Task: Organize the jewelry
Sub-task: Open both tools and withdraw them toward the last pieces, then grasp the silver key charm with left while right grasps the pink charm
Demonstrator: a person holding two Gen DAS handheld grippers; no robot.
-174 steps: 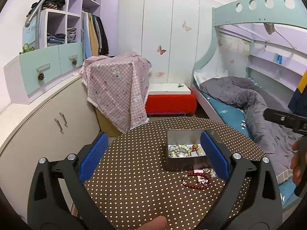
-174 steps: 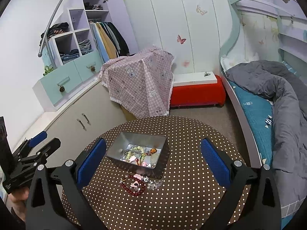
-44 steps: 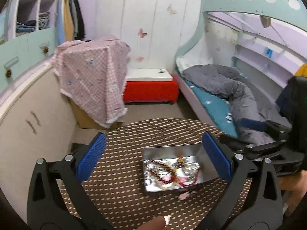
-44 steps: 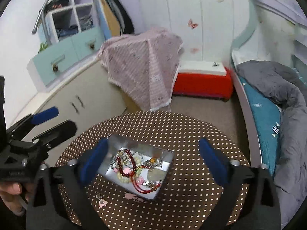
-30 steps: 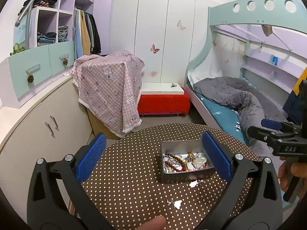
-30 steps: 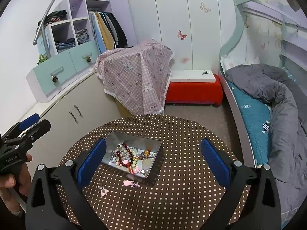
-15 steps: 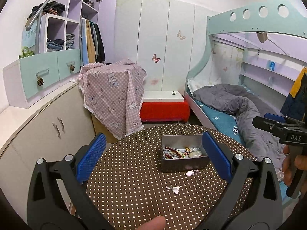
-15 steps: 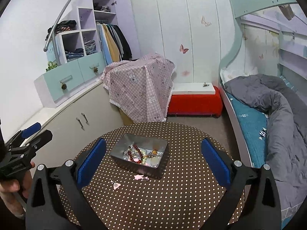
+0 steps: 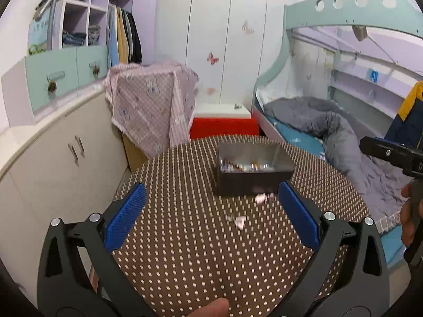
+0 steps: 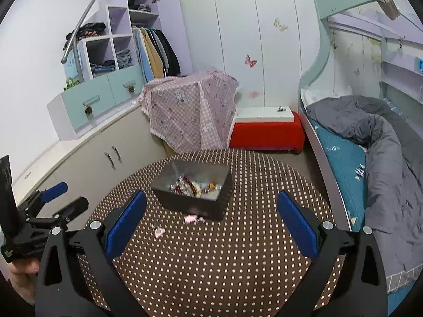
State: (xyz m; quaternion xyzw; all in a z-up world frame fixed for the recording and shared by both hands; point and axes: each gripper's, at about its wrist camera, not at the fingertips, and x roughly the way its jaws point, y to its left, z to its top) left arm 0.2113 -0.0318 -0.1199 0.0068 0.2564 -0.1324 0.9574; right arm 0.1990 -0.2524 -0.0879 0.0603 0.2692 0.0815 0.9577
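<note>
A grey metal tin (image 9: 253, 169) (image 10: 193, 192) holding a heap of beaded jewelry (image 10: 195, 186) stands on the round brown dotted table (image 9: 185, 237) (image 10: 224, 251). Two small pink pieces lie on the table in front of the tin (image 9: 239, 221) (image 10: 159, 231), with another (image 10: 193, 219) at its foot. My left gripper (image 9: 211, 216) is open and empty, held back from the tin. My right gripper (image 10: 211, 219) is open and empty, also short of the tin. Each gripper shows at the edge of the other's view (image 9: 391, 153) (image 10: 47, 211).
A low cabinet (image 10: 105, 153) runs along the left. A box draped in pink checked cloth (image 10: 193, 111) and a red bench (image 10: 267, 132) stand behind the table. A bunk bed with a grey duvet (image 10: 383, 142) is on the right.
Both grippers have pulled back and dropped lower, so the tin looks farther and is seen more from the side. The red bead bracelet that lay on the table earlier is in the tin.
</note>
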